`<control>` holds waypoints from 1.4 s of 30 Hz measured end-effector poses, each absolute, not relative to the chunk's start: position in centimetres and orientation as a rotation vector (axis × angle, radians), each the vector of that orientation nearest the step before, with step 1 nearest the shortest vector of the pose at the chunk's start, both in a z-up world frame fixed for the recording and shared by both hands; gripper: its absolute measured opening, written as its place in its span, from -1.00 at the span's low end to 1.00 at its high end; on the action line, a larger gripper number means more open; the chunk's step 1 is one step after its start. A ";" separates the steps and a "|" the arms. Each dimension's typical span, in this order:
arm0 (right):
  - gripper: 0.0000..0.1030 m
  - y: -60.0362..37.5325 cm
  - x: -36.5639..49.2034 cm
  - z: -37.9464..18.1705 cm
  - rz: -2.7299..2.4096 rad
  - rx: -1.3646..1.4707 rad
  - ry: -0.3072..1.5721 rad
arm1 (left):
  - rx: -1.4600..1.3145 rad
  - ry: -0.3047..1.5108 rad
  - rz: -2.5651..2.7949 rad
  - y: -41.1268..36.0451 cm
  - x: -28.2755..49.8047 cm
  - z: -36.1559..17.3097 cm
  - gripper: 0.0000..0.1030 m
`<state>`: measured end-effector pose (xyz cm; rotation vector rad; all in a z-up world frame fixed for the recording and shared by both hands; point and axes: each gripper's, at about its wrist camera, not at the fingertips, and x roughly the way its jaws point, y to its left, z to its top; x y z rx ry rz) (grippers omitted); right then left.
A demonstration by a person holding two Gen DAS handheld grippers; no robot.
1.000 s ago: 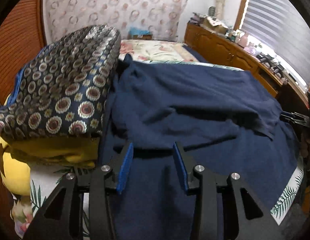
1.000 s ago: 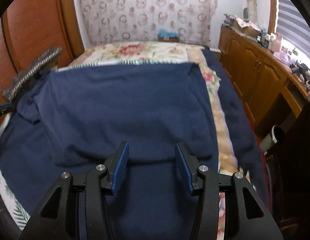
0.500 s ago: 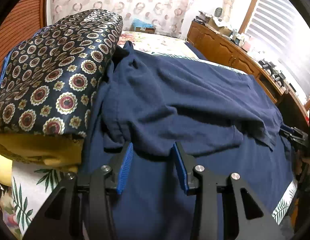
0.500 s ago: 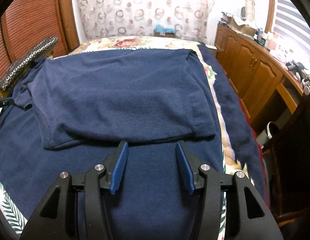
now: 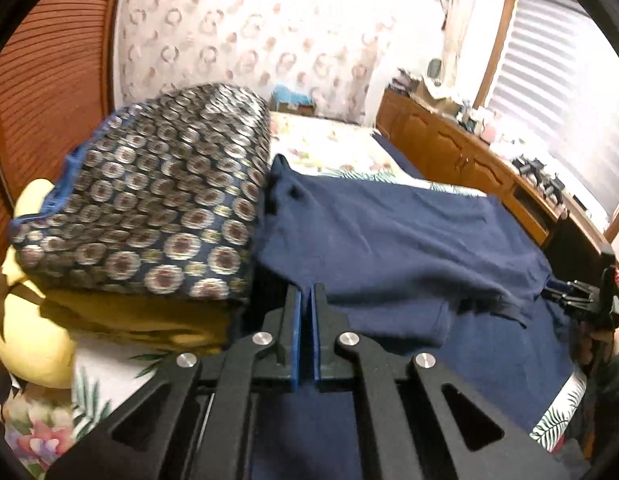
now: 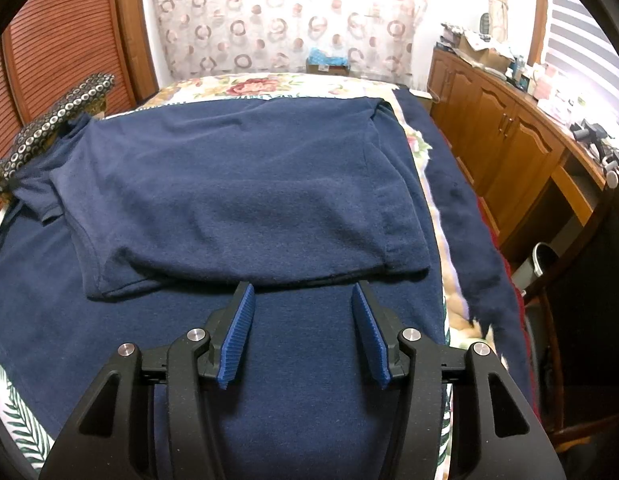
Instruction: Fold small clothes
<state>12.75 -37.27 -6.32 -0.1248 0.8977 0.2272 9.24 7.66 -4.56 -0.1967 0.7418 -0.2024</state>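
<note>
On the bed, the left gripper [image 5: 307,300] has closed on the shirt [image 5: 389,240].

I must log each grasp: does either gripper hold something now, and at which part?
The left gripper is shut on the navy shirt, at its near left edge by the sleeve. The right gripper is open and holds nothing.

Left gripper [image 5: 307,300], blue pads closed on the navy cotton T-shirt's [image 5: 389,240] edge, beside a patterned folded quilt [image 5: 149,208].
</note>
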 end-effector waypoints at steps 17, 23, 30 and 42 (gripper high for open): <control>0.01 -41.7 14.4 -5.1 0.172 0.024 0.909 | -0.170 0.771 -0.193 7.4 9.6 -6.3 -0.98; -0.02 -41.4 15.8 -5.5 0.165 0.007 0.924 | -0.153 0.769 -0.215 6.6 9.8 -6.5 -0.98; -0.90 -40.4 16.4 -5.3 0.172 -0.068 0.886 | -0.144 0.681 -0.252 6.4 8.1 -3.0 -0.99; -0.93 -42.0 10.3 4.5 0.269 -0.033 0.682 | -0.143 0.594 -0.307 7.4 2.7 3.2 -0.99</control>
